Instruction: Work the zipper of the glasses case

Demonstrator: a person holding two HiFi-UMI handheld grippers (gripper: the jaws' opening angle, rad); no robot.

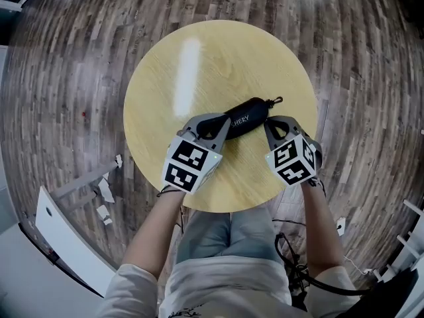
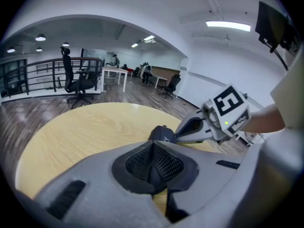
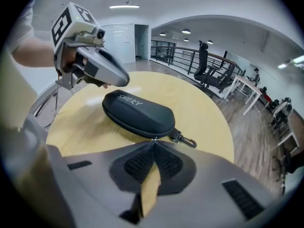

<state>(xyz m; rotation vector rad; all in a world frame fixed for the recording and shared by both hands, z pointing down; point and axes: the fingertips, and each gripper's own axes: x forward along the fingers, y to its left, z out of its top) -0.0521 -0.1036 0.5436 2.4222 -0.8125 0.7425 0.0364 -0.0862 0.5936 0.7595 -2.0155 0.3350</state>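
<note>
Lying mid-frame on the table (image 1: 199,65), the glasses case (image 1: 246,116) is clamped by the left gripper (image 1: 213,126). Its zipper pull (image 3: 153,138) seems pinched in the right gripper's (image 1: 271,128) jaws; a draw along the seam is called for.

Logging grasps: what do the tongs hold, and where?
Left tongs clamp the black oval zippered glasses case at its end; right tongs pinch its zipper pull.

Round worktop (image 1: 165,78), open across its far and left parts. Near the front edge a glasses case (image 1: 246,118) lies crosswise with both ends crowded. The left hand-held gripper (image 1: 224,123) is clamped on one end, and the right hand-held gripper (image 1: 269,126) is pinched on the zipper pull (image 3: 153,137) at the other.
</note>
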